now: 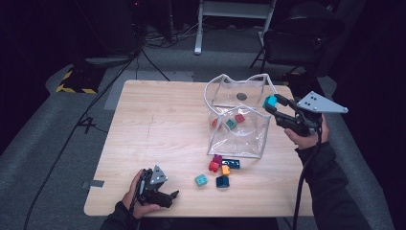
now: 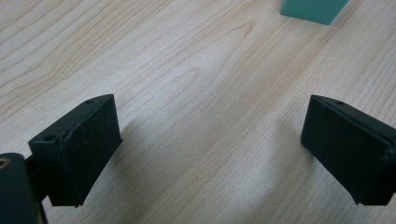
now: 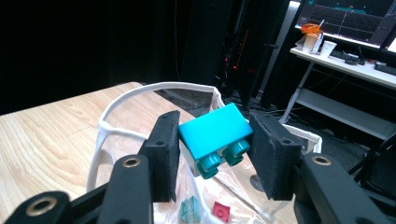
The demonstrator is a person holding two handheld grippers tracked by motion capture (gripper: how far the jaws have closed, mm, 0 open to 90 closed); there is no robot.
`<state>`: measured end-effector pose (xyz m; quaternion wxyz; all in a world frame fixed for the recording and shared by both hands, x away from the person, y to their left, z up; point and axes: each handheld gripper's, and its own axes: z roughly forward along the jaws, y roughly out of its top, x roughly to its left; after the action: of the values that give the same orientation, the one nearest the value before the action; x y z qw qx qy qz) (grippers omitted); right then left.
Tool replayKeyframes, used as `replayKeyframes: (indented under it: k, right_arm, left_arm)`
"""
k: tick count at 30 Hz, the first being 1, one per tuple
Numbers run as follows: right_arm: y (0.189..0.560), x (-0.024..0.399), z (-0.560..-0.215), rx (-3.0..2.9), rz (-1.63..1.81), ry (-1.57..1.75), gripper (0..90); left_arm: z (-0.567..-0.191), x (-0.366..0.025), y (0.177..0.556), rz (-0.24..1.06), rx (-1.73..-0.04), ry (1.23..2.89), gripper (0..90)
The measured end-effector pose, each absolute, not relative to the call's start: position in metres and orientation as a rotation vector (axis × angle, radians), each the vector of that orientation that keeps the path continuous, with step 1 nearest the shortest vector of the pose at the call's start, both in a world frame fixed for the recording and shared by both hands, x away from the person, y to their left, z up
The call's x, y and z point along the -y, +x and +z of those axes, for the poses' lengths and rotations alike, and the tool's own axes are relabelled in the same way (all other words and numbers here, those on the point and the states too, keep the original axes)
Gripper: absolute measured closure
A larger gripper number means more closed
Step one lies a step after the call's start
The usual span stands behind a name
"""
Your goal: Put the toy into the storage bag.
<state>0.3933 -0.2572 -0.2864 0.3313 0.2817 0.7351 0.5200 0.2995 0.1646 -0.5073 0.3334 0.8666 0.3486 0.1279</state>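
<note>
My right gripper (image 1: 274,103) is shut on a turquoise brick (image 1: 269,101) and holds it in the air at the right rim of a clear plastic bag (image 1: 238,139). In the right gripper view the turquoise brick (image 3: 215,133) sits clamped between both pads, studs facing down and toward the camera, above the bag's white rim (image 3: 140,93). A red brick (image 1: 239,118) and a green brick (image 1: 231,123) lie inside the bag. My left gripper (image 1: 171,195) rests open near the table's front edge, with bare wood between its pads (image 2: 86,140).
Several loose bricks lie in front of the bag: a teal one (image 1: 201,180), a dark blue one (image 1: 222,181), an orange one (image 1: 225,169) and a red one (image 1: 213,166). A teal brick corner (image 2: 313,9) lies ahead of the left gripper. A dark chair (image 1: 297,38) stands behind the table.
</note>
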Motion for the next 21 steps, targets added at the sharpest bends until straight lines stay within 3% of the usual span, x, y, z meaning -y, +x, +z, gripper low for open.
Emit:
replayKeyframes:
  k: [21]
  right_arm:
    - [0.435, 0.243, -0.298, -1.936, 1.263, 0.836, 55.5]
  left_arm:
    - [-0.507, -0.165, 0.299, 0.336, -0.908, 2.262, 5.1]
